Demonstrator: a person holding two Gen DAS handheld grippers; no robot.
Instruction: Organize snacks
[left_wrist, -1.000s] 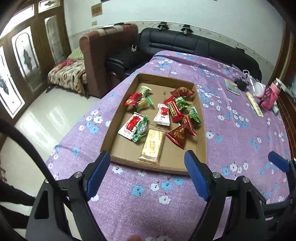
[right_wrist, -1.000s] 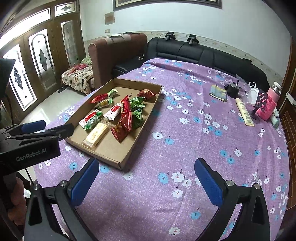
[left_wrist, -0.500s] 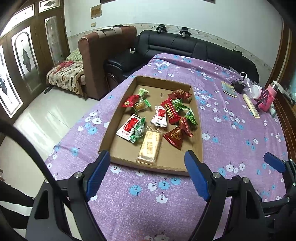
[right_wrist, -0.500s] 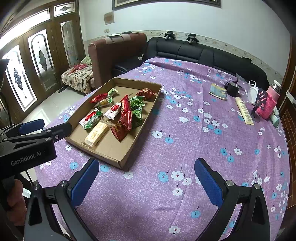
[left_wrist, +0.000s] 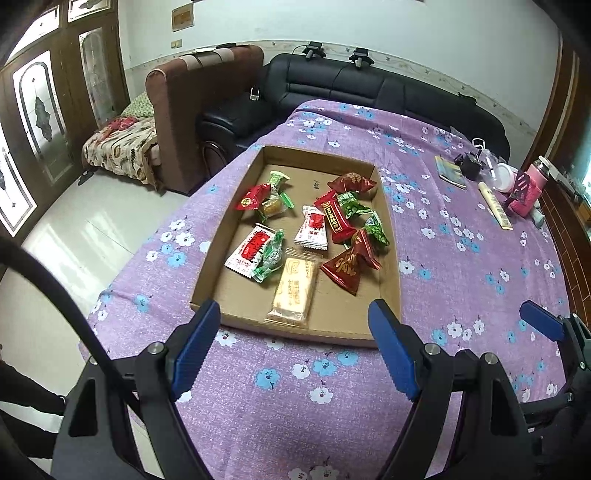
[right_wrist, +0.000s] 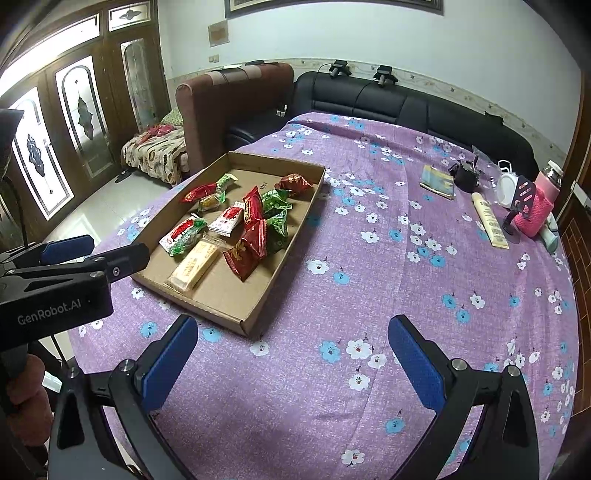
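A shallow cardboard tray (left_wrist: 391, 266) (right_wrist: 258, 310) lies on a purple flowered tablecloth. It holds several wrapped snacks: a yellow biscuit pack (left_wrist: 293, 290) (right_wrist: 194, 266) near the front, red packets (left_wrist: 349, 264) (right_wrist: 245, 253), green packets (left_wrist: 269, 254) and white-and-red packets (left_wrist: 312, 229). My left gripper (left_wrist: 293, 338) is open and empty, hovering just before the tray's near edge. My right gripper (right_wrist: 291, 350) is open and empty, over bare cloth right of the tray's near corner. The left gripper also shows at the left of the right wrist view (right_wrist: 55, 280).
At the table's far right stand a pink bottle (right_wrist: 537, 206), a cream tube (right_wrist: 489, 219), a small book (right_wrist: 437, 181) and a black object (right_wrist: 465, 173). A black sofa (left_wrist: 351, 85) and a brown armchair (left_wrist: 192, 92) stand behind the table. The table's left edge drops to tiled floor.
Both grippers have drifted slightly; the left view has pulled back and risen a little from the tray. Jaws stay open. No snack has moved.
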